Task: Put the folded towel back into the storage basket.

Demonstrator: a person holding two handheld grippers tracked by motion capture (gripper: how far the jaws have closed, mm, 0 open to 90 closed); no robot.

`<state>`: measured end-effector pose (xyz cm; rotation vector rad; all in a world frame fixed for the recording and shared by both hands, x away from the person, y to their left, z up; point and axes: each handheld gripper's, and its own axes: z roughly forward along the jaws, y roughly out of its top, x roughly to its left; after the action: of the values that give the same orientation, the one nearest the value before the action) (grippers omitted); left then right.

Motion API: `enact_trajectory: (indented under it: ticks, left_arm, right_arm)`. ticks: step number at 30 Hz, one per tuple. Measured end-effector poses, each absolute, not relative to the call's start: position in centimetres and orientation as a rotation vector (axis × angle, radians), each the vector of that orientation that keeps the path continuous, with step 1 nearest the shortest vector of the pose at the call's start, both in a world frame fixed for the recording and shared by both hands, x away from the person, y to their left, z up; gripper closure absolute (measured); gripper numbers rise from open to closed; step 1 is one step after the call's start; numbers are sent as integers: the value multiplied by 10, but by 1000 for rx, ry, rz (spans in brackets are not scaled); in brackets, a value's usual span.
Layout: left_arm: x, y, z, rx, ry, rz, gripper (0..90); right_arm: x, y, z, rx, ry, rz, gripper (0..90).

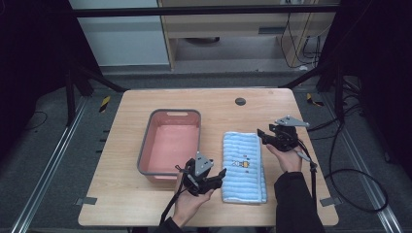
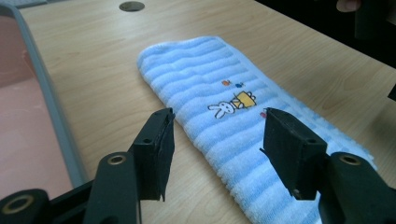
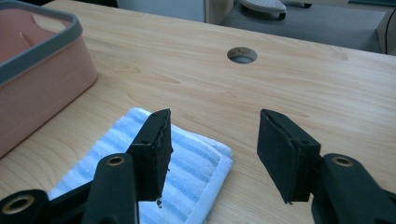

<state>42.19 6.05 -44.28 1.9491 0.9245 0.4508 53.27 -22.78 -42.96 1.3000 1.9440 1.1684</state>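
No readable writing on the towel (image 1: 244,166); its print is a small white rabbit beside a yellow shape, possibly a house, detail too fine to confirm. Towel: folded blue-and-white striped terry, ribbed pile, oblong, lying flat on the wood-grain table (image 1: 126,194) just right of the pink basin (image 1: 170,144) with its grey rim. Left gripper (image 1: 219,175) wide open above the towel's near end, holding nothing. Right gripper (image 1: 263,134) open over the far corner, holding nothing.

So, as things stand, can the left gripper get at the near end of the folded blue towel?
Probably yes: the left gripper sits with open jaws right beside the towel, nothing between them; the pink tub lies off to its other side.
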Motion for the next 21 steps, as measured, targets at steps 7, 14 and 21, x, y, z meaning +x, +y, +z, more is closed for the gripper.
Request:
enact_trajectory:
  ticks: [7,14,21]
  left_arm:
    - [422,55,-457,1985,937,429,433]
    - [421,47,-469,2022,937,414,433]
    - [420,41,-481,2054,939,401,431]
  right_arm:
    - [541,-226,-442,1320,1966,1139,449]
    - [548,-224,-455,1333,1993,1112,448]
    - [553,-219,-468,1340,2025,1092,449]
